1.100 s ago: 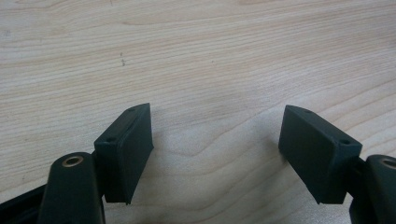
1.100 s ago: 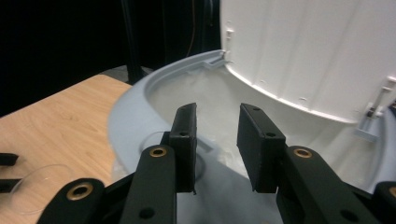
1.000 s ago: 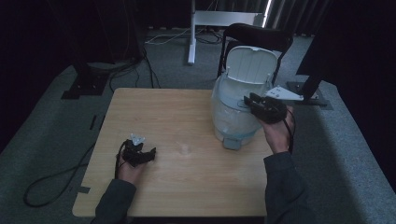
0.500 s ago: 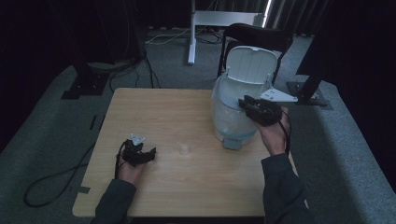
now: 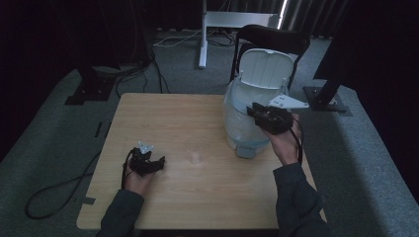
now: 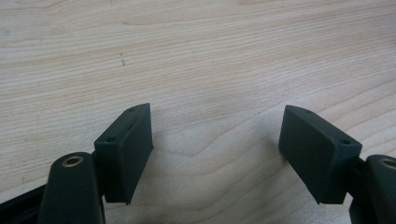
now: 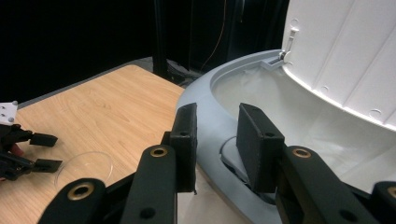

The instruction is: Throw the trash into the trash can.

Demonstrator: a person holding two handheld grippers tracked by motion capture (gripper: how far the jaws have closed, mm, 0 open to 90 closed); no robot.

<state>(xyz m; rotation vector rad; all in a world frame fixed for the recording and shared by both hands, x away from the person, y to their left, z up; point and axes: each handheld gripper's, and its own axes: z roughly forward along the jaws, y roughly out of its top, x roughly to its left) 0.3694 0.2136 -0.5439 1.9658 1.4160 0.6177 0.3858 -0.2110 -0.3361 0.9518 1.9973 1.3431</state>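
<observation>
The right tool (image 5: 258, 112) is hovering at the front rim of the white bin (image 5: 242, 129), which is sitting on the right side of the wooden worktop (image 5: 197, 118) with its lid (image 5: 266, 69) standing open behind. In the right gripper view its jaws are standing partly apart at the grey rim (image 7: 210, 121), one outside it and one over the rim, and nothing is showing clamped between them. The left tool (image 5: 153, 164) is resting on the worktop well apart from the bin, jaws spread wide and released over bare wood. A small clear disc (image 7: 84, 167) is lying between the two tools
</observation>
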